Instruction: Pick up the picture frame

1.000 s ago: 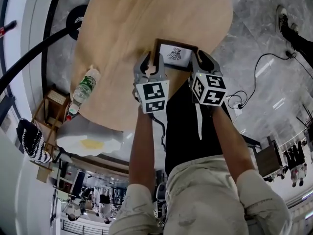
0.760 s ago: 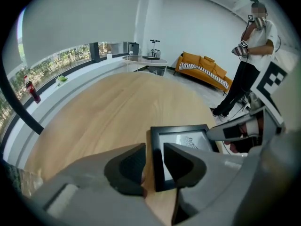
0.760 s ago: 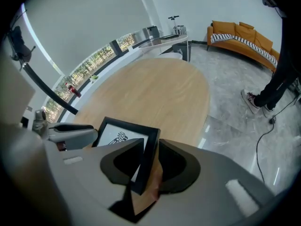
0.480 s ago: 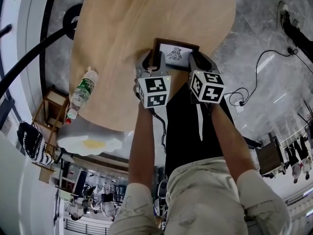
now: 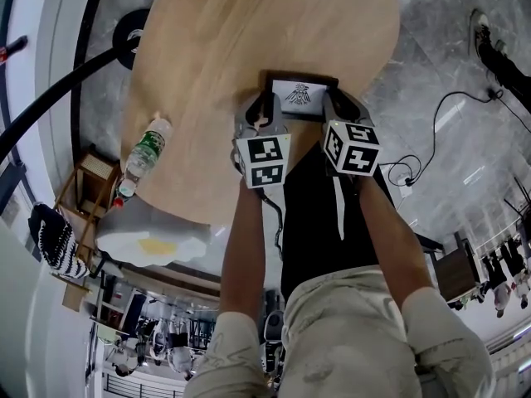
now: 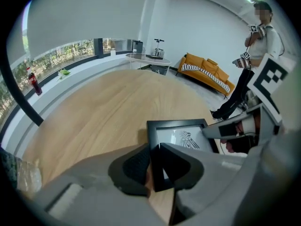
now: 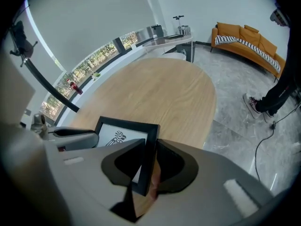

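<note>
Picture frame [image 5: 300,94], 2 side rails pinched by just-closing left claw [image 6: 153,149] and right claw [image 7: 150,149].

Grey marble floor [image 5: 431,73], orange sofa [image 6: 207,69], curved windows [image 7: 101,55]

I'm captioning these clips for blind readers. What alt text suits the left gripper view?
The left claw, its jaws having just been closing, pinches the left bar of a black picture frame on a round wooden table. Beyond the table are an orange sofa and a standing person.
</note>
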A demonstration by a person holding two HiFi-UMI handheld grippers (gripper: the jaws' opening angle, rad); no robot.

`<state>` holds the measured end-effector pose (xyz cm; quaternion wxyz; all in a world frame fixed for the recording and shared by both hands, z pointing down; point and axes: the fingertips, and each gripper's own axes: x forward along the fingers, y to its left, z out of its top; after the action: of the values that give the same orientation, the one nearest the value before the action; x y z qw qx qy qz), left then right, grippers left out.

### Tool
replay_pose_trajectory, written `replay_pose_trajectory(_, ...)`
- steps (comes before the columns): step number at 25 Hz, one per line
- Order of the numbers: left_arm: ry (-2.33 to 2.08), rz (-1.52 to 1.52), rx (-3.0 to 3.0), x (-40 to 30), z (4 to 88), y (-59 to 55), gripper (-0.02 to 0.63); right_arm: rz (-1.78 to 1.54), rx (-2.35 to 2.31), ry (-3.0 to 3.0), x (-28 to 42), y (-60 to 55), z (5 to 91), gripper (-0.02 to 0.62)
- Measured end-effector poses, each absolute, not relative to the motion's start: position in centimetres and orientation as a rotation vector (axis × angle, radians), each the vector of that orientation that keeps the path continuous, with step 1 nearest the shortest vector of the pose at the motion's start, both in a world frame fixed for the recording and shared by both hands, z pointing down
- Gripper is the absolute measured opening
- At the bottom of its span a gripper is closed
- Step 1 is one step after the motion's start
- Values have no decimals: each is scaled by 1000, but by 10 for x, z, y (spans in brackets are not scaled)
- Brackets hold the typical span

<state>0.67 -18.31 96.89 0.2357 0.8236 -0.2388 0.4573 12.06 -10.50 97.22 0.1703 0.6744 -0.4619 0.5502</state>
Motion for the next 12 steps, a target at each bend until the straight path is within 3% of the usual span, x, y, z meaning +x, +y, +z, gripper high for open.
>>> replay_pose_trajectory(12,-871,1118,2295,11,893,-221,80,1370,1928,-1520,135,-159,900,80)
